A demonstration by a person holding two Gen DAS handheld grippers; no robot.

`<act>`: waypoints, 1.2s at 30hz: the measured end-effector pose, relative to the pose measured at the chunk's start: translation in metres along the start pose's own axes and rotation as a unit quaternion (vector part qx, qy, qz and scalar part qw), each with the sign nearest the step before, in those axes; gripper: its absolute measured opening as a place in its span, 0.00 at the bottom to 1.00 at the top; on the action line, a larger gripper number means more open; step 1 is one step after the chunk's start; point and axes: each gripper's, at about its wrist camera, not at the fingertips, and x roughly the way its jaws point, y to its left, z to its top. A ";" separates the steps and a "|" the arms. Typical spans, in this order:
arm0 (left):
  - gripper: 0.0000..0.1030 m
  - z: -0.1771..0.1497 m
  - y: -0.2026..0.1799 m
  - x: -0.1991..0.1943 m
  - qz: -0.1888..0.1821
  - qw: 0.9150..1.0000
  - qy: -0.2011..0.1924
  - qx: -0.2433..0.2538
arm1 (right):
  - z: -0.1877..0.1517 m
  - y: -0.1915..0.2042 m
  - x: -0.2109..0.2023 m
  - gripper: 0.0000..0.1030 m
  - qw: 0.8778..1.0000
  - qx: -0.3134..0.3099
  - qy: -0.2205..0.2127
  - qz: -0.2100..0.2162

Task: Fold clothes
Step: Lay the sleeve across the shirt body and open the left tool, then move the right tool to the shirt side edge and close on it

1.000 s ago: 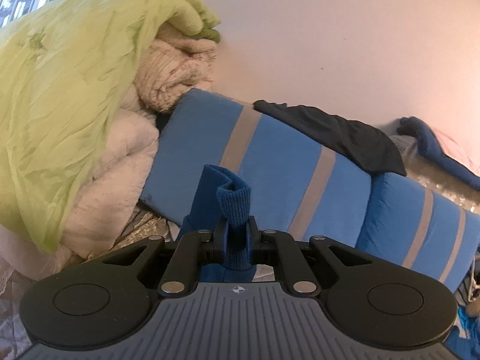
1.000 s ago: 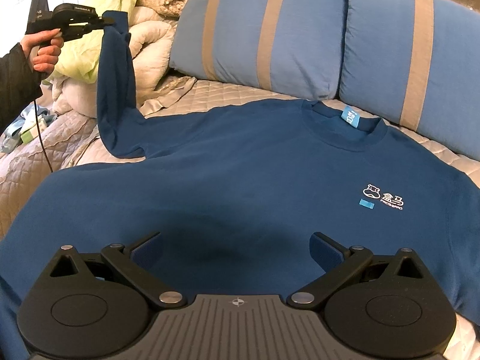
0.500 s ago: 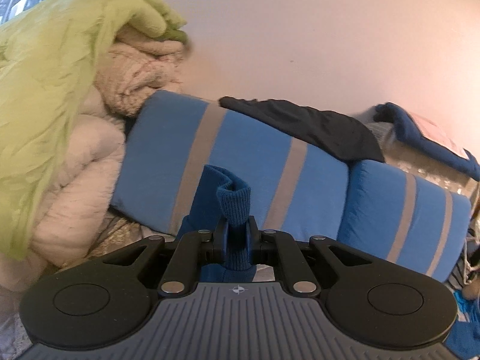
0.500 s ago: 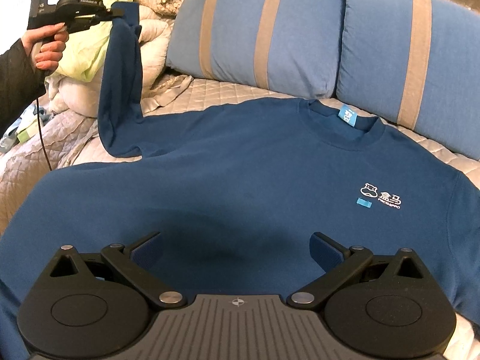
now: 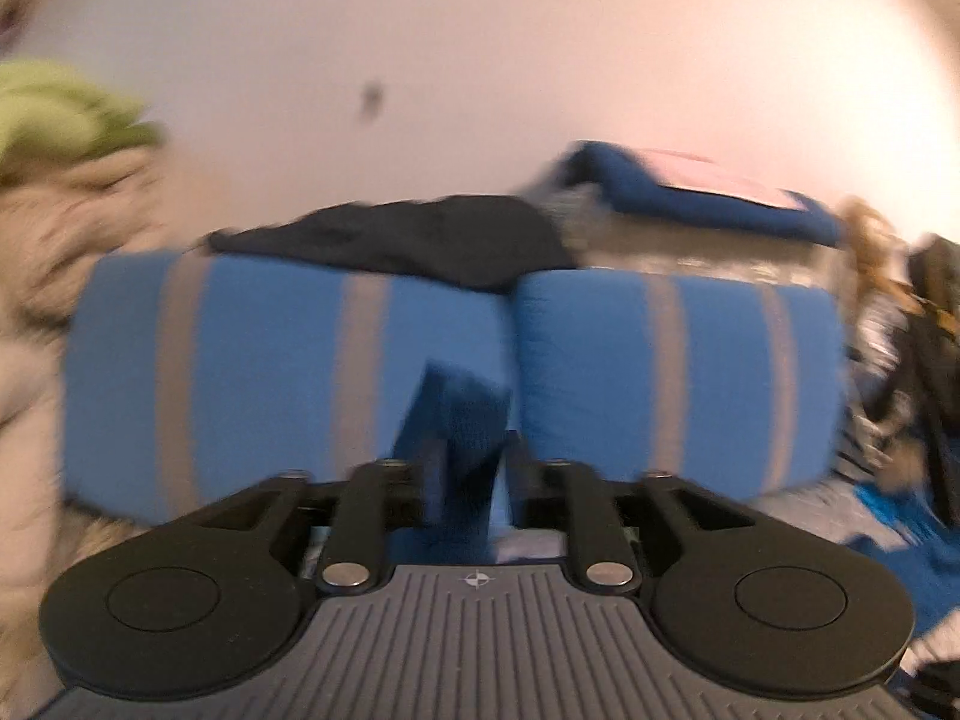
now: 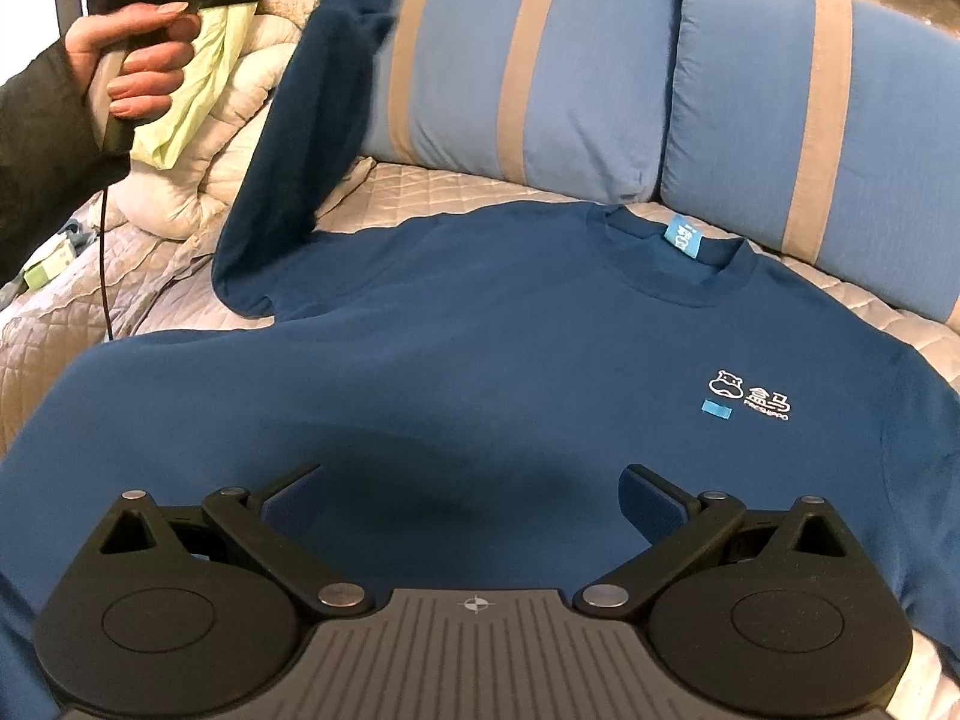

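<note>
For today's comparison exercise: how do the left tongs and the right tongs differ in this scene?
The left tongs are raised with the sweatshirt cuff between opening jaws; the right tongs hang low over the sweatshirt's body, wide open, holding nothing. A hand shows on the left only. Both are the same black build.

I am seeing the dark blue sweatshirt [image 6: 480, 360] as soft matt knit cloth, its cuff [image 5: 474, 414] ribbed. The bed [image 6: 120, 324] beneath it is wearing a pale quilted cover with a faint sheen. Behind the sweatshirt, the pillows [image 6: 540, 72] are showing smooth matt blue fabric with grey bands. The right gripper [image 6: 474, 498] is looking like matt black plastic, dotted with shiny metal pins.
</note>
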 end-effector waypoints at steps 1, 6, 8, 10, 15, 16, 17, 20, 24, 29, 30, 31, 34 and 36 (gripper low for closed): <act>0.53 -0.002 -0.006 -0.002 -0.005 1.000 -0.005 0.013 | 0.000 0.000 0.000 0.99 1.000 0.000 0.000 0.000; 0.66 -0.016 -0.012 -0.016 0.008 0.999 0.014 0.050 | 0.000 -0.001 -0.002 0.99 1.000 0.002 -0.003 0.004; 0.69 -0.022 -0.009 -0.021 0.020 0.998 0.031 0.060 | 0.000 -0.002 -0.003 0.99 1.000 0.004 -0.005 0.008; 0.70 -0.029 -0.005 -0.028 0.039 0.996 0.049 0.060 | -0.001 -0.003 -0.004 0.99 1.000 0.006 -0.007 0.012; 0.70 -0.058 0.009 -0.057 0.093 0.988 0.106 0.058 | 0.001 -0.003 -0.003 1.00 1.000 0.004 0.000 0.019; 0.70 -0.062 0.013 -0.061 0.100 0.987 0.116 0.051 | 0.001 -0.003 -0.003 0.99 1.000 0.003 0.000 0.019; 0.70 -0.067 0.017 -0.066 0.105 0.986 0.126 0.043 | 0.001 -0.002 -0.003 0.99 1.000 0.003 0.001 0.019; 0.70 -0.081 0.021 -0.081 0.110 0.983 0.146 0.009 | 0.002 0.000 -0.003 0.99 1.000 0.000 0.003 0.018; 0.70 -0.104 0.025 -0.103 0.104 0.984 0.142 -0.024 | 0.004 0.001 -0.002 1.00 1.000 -0.004 0.012 0.019; 0.70 -0.116 0.043 -0.119 0.114 0.982 0.138 -0.055 | 0.009 0.006 0.003 1.00 0.999 -0.018 0.035 0.026; 0.70 -0.117 0.048 -0.122 0.117 0.982 0.136 -0.064 | 0.011 0.007 0.005 1.00 0.998 -0.026 0.042 0.029; 0.70 -0.117 0.052 -0.126 0.120 0.981 0.133 -0.072 | 0.015 0.010 0.008 1.00 0.997 -0.040 0.051 0.030; 0.70 -0.119 0.062 -0.136 0.127 0.980 0.124 -0.088 | 0.026 0.015 0.012 1.00 0.994 -0.086 0.060 0.020; 0.70 -0.120 0.066 -0.139 0.129 0.980 0.121 -0.093 | 0.038 0.013 0.015 1.00 0.993 -0.107 0.054 0.012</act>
